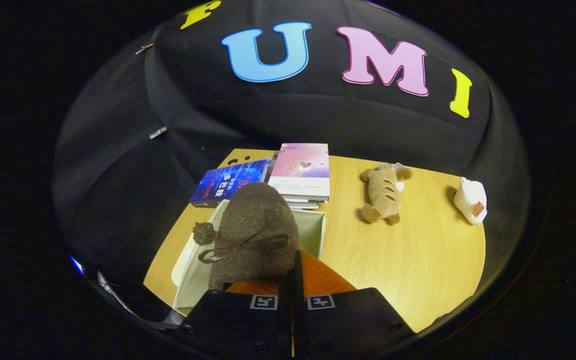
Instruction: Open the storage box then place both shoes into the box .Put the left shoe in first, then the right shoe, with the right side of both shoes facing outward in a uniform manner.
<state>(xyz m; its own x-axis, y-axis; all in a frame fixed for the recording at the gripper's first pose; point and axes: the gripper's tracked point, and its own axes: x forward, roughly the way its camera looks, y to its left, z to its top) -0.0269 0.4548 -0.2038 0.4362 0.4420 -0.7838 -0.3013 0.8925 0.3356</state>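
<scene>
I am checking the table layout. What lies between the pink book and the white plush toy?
In the gripper view, a brown plush toy lies on the wooden table between the pink book and the white plush toy, apart from both.

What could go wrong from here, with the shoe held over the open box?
The fingers pinch only the brown shoe's near edge, so it could swing or slip before settling. It hangs over the storage box's far wall and could catch there. The stacked books sit right behind the box and could get nudged.
</scene>
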